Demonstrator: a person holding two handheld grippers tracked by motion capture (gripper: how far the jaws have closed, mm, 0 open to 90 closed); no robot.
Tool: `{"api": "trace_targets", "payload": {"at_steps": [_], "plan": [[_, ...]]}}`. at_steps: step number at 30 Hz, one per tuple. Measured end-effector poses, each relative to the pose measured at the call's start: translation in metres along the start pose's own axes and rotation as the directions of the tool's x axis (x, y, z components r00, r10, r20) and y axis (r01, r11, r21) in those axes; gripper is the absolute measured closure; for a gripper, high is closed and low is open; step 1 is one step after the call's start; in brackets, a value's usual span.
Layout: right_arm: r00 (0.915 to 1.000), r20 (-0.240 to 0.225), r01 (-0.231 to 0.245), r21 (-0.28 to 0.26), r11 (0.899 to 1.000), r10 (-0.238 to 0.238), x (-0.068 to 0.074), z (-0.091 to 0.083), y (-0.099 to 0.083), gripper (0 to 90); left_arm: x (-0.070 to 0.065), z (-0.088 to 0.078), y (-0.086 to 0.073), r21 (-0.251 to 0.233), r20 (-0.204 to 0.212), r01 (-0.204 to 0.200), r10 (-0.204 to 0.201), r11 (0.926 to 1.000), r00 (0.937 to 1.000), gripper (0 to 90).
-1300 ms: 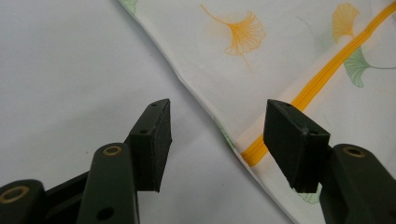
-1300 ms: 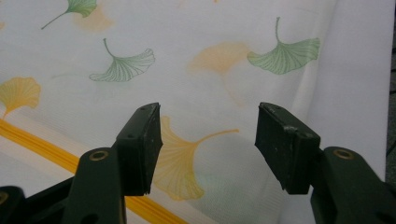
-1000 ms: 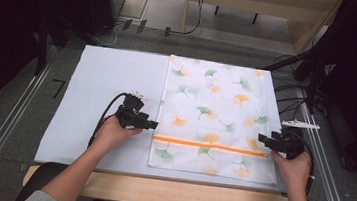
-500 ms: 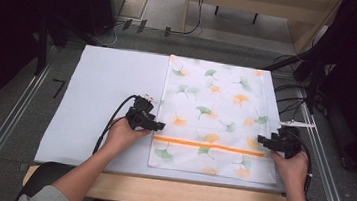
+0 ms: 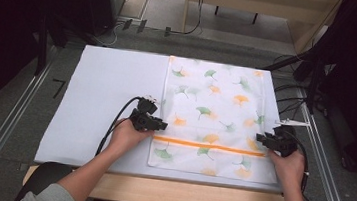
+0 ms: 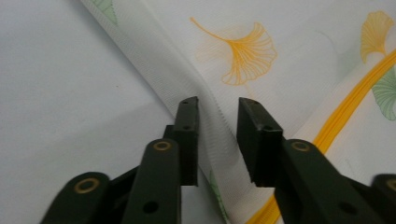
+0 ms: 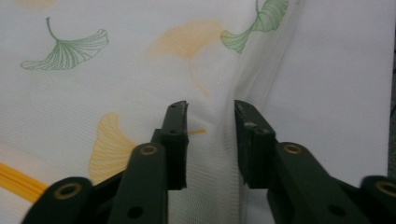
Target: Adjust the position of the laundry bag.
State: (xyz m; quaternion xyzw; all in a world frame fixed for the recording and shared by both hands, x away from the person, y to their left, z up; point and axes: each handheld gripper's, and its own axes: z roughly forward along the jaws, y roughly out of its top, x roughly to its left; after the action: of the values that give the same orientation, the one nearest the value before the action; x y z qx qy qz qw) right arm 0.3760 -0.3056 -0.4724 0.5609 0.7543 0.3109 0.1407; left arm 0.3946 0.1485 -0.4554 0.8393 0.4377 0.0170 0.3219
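A white mesh bag (image 5: pixel 215 109) printed with green and orange ginkgo leaves lies flat on the right half of the table, an orange zipper (image 5: pixel 209 146) running across its near part. My left gripper (image 5: pixel 163 125) rests at the bag's left edge just above the zipper. In the left gripper view its jaws stand open (image 6: pixel 217 114) astride the bag's raised edge (image 6: pixel 159 74). My right gripper (image 5: pixel 259 137) sits at the bag's right edge. Its jaws are open (image 7: pixel 211 119) over a lifted fold of the edge (image 7: pixel 243 79).
The bag lies on a pale grey mat (image 5: pixel 101 97) covering the table, with bare mat to the left. A wooden front edge (image 5: pixel 186 197) runs along the near side. Metal rails (image 5: pixel 7 128) flank the table, and cables (image 5: pixel 293 92) lie at the right.
My left gripper has moved right across the mat to the bag's left edge. The right gripper has stayed at the bag's right edge.
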Motion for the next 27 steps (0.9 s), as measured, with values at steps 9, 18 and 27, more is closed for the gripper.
{"api": "trace_targets", "payload": {"at_steps": [9,18,27], "plan": [[0.9986,-0.028,-0.044,0.027,0.999,0.045,-0.005,-0.002,0.002,89.2,0.003,-0.002,0.002,0.023,0.038,-0.005,0.004,0.9997,0.9993,90.0],[0.9975,-0.051,-0.047,0.017,0.999,0.048,-0.002,-0.005,0.007,89.3,0.008,-0.015,0.002,0.011,0.051,-0.014,0.014,0.9998,0.9986,90.0],[0.9963,-0.086,-0.003,0.020,1.000,0.004,0.014,0.000,0.019,89.3,0.025,-0.034,-0.002,0.001,0.054,0.030,-0.030,0.9996,0.9981,90.0]]}}
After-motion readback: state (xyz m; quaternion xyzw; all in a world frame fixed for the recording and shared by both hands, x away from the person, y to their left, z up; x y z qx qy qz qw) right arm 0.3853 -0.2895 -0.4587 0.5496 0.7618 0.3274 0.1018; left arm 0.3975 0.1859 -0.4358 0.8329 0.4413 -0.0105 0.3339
